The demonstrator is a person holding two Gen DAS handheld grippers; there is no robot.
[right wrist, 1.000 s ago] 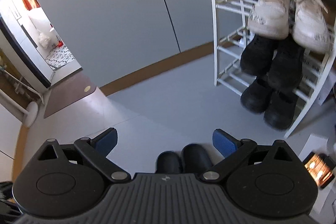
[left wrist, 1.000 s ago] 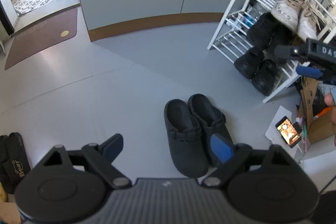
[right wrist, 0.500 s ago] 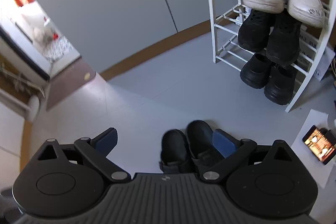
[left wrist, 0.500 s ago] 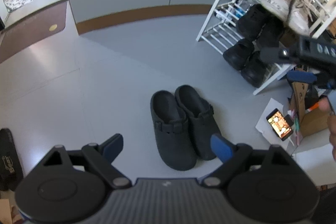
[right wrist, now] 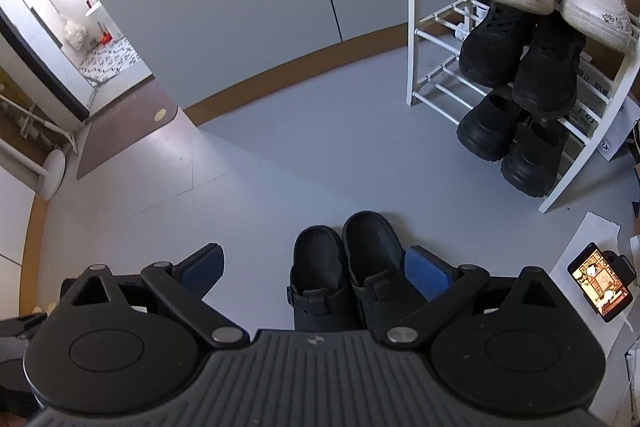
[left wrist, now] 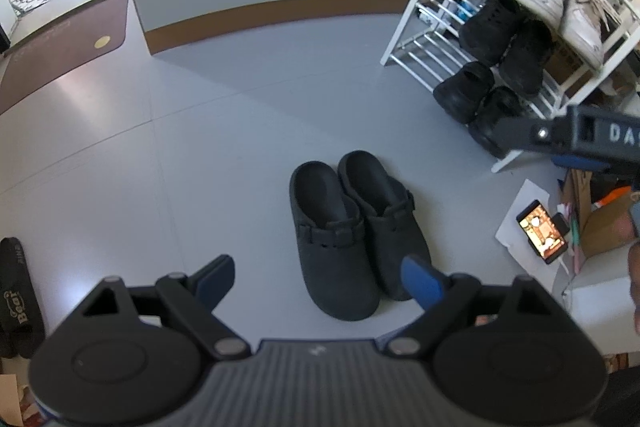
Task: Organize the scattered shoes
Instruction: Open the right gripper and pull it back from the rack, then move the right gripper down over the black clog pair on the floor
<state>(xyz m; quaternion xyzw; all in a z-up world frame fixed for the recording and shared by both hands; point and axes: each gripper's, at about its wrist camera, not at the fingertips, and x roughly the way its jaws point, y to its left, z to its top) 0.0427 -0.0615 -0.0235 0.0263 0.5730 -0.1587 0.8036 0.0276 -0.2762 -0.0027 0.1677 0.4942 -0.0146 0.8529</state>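
Where legible, slipper (left wrist: 16,301) reads "Bear".

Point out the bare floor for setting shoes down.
Free: grey floor between the black clogs, the brown-skirted wall and the doormat. Crowded: right of the clogs, by the white shoe rack, phone and boxes.

My own gripper body hides the toes of the clogs (right wrist: 344,275) in the right wrist view, the black slipper (left wrist: 16,291) runs off the left wrist view's left edge, and the phone (right wrist: 600,283) screen at lower right is too small to read.
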